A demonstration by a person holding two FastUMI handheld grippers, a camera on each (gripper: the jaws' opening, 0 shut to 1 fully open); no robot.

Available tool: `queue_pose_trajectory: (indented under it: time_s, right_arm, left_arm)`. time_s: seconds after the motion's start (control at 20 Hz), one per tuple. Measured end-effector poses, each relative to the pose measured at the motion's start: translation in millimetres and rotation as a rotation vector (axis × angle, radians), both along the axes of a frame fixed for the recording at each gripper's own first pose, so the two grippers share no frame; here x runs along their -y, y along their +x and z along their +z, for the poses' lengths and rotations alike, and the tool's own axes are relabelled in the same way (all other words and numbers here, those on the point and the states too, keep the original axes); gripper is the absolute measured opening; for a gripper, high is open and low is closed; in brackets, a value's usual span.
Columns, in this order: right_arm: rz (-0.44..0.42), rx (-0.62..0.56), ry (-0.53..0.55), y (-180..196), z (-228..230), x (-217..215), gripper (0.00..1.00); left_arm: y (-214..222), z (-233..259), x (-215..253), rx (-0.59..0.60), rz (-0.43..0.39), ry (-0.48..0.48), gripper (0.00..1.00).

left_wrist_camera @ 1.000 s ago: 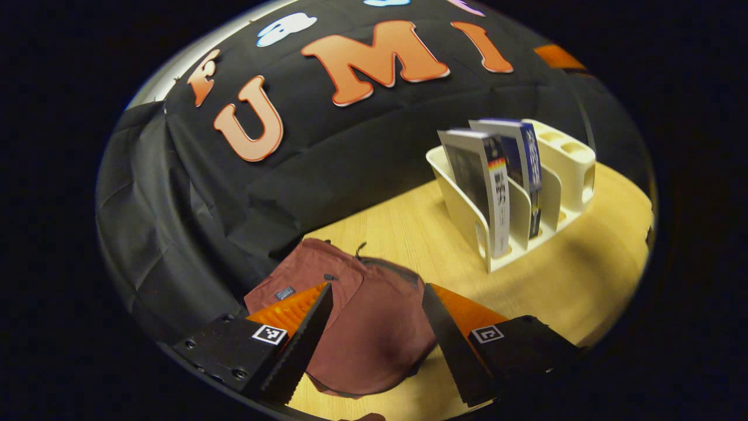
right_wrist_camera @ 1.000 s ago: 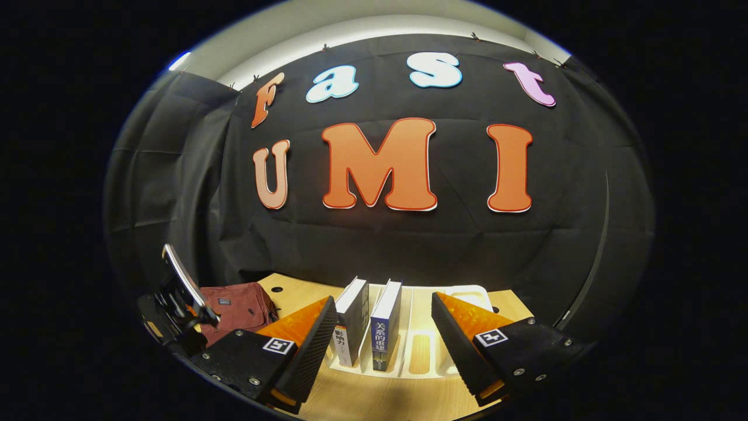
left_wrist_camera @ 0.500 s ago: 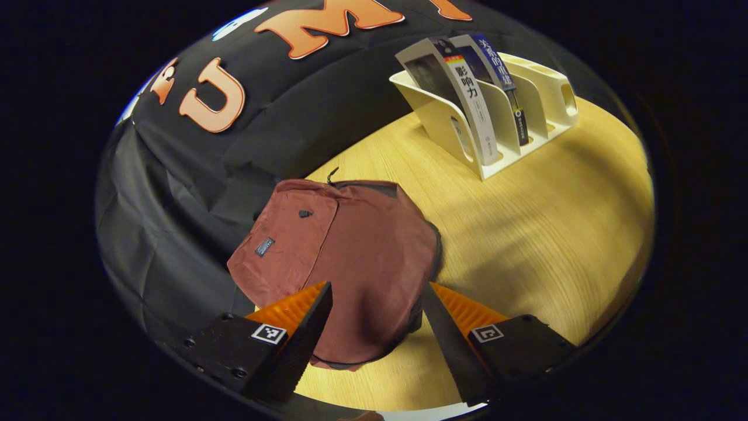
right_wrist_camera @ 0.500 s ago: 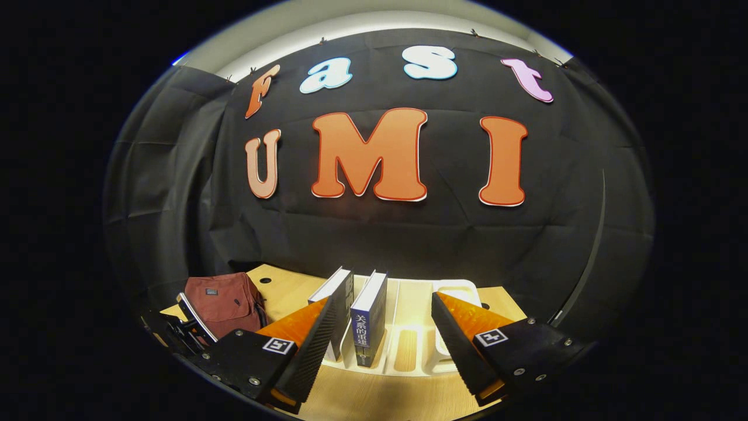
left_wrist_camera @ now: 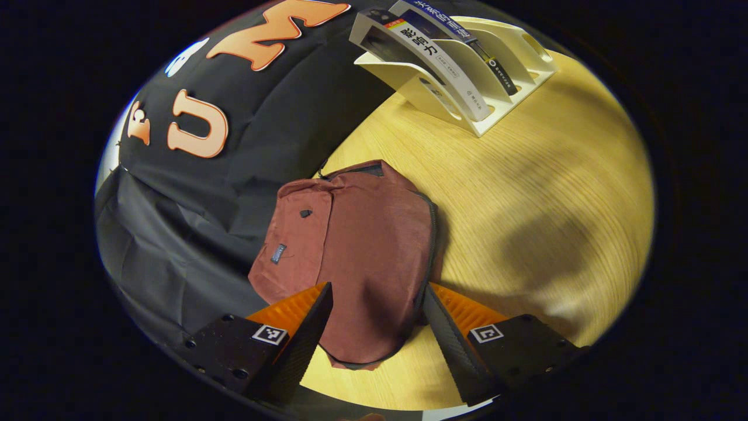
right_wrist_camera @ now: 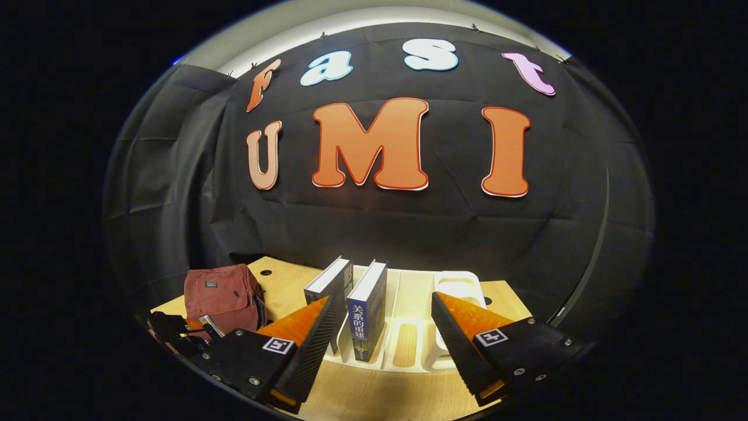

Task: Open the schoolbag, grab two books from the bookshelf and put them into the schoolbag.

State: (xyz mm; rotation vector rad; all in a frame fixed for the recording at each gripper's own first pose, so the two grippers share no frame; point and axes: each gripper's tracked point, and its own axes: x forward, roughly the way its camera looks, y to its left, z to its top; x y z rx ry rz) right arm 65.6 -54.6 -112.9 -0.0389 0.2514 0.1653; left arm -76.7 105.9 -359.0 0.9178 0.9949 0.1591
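Nothing of the task looks done yet. The wooden surface [left_wrist_camera: 543, 193] carries everything: the dark red schoolbag [left_wrist_camera: 356, 245] lies flat at the left end, close to the black cloth wall, and its zip along the edge looks closed. The white bookshelf [right_wrist_camera: 421, 333] stands to its right toward the far edge, with both books in their slots, the grey-spined book [right_wrist_camera: 327, 289] on the left and the blue-spined book [right_wrist_camera: 367, 307] beside it.

The left claw [left_wrist_camera: 374, 342] hangs over the near end of the schoolbag, fingers spread wide and empty, gripping nothing. The right claw [right_wrist_camera: 380, 345] sits in front of the bookshelf, also wide open and empty, apart from the books.

So opening the bag, both grabs and both placements remain, I'd say.

Hard to tell: where the zip pull sits; it is too small to pick out. The bag's near corner is covered by the left claw's fingers [left_wrist_camera: 304, 333]. The lower part of the grey-spined book is hidden behind the right claw.
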Motion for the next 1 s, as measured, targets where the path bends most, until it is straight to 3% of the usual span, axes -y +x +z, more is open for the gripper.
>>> queue_pose_trajectory:
  time_s: [0.45,0.75,1.0]
  right_arm:
    - [-0.004,0.001,0.021,1.3,-2.3,10.0,0.96]
    - [-0.018,0.013,0.036,1.9,0.8,21.1,0.96]
    - [-0.033,0.038,0.057,4.1,15.2,33.1,0.97]
  left_arm:
    - [5.5,-4.7,1.5,-0.005,-0.06,0.09,0.95]
    - [22.4,30.0,-9.2,0.078,-0.07,0.15,0.95]
    - [28.9,10.5,-26.8,0.011,-0.039,0.218,0.95]
